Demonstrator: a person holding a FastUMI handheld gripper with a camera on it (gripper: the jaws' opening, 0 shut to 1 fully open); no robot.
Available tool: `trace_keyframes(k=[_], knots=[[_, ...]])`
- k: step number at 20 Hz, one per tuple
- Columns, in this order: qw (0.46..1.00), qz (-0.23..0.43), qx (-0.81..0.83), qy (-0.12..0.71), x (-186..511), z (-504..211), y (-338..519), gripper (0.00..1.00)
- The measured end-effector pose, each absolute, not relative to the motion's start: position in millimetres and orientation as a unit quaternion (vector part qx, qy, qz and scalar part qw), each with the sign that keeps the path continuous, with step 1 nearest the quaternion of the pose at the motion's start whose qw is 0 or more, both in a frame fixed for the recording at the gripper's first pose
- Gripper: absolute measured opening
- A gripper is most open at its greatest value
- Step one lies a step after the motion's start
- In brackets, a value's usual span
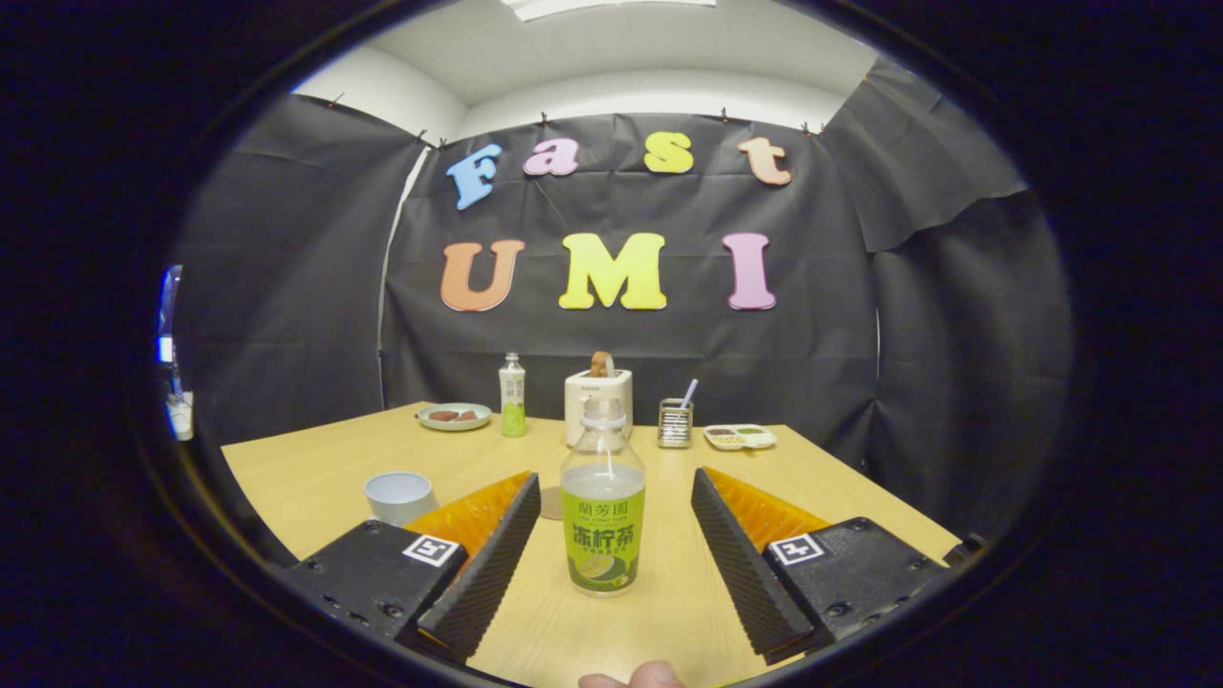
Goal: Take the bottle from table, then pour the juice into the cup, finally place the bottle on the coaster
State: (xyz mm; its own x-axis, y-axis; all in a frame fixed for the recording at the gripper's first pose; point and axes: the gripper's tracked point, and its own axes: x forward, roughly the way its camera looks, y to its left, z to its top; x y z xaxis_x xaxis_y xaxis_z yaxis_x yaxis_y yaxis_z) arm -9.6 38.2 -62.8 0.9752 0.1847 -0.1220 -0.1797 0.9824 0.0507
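Note:
A clear bottle with a green label and no cap stands upright on the wooden table, between my two fingers. My gripper is open, and both fingers stand apart from the bottle's sides. A pale cup sits on the table just left of the left finger. A brown round coaster peeks out between the left finger and the bottle, partly hidden.
Along the table's far side stand a plate with food, a second green-labelled bottle, a white toaster, a metal holder with a utensil and a divided dish. A fingertip shows below the fingers.

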Motion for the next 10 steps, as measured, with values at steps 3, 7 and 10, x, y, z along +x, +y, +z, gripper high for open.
trace_keyframes(k=[3, 7, 10], knots=[[0.992, 0.096, 0.029, 0.082, -5.0, -85.1, 50.9, 1.00], [0.989, 0.086, 0.065, 0.106, 12.8, -103.8, 56.5, 1.00], [0.987, 0.075, 0.069, 0.121, 26.0, -113.6, 59.6, 1.00]])
